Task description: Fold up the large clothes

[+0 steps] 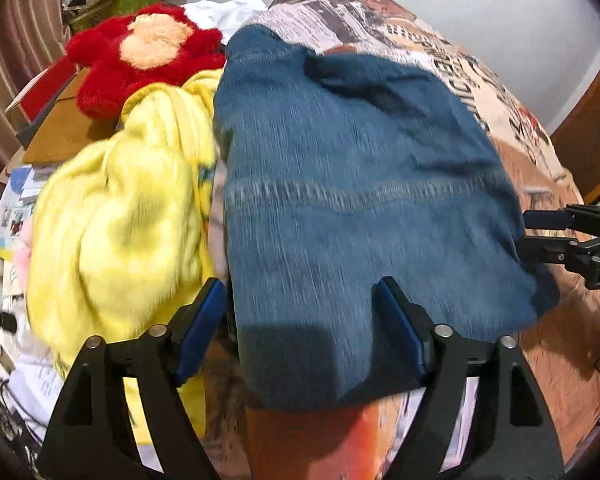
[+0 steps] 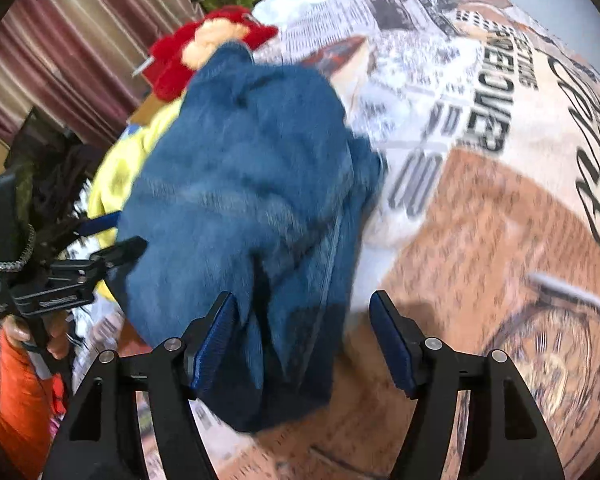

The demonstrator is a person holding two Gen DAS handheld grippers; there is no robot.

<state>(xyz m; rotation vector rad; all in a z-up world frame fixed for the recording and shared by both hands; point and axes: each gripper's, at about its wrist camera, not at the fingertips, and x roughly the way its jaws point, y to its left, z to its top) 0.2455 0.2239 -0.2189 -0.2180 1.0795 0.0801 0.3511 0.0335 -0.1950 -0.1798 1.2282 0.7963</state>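
With both the left gripper [image 1: 302,312] and right gripper [image 2: 304,332] standing apart and clear of cloth, the folded jeans [image 1: 352,208] lie released on the bedspread [image 2: 480,216], its 9 o'clock edge against the yellow blanket [image 1: 120,216], where loose layers could slump open.

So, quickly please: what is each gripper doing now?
Left gripper: open, above the folded blue denim garment, holding nothing.
Right gripper: open, holding nothing.

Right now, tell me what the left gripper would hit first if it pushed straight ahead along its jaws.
Most likely the folded blue jeans: the left gripper points down at them, jaws open with the denim's near edge between them. Depth is blurred, so contact may already be close. The yellow garment lies just beside that line.
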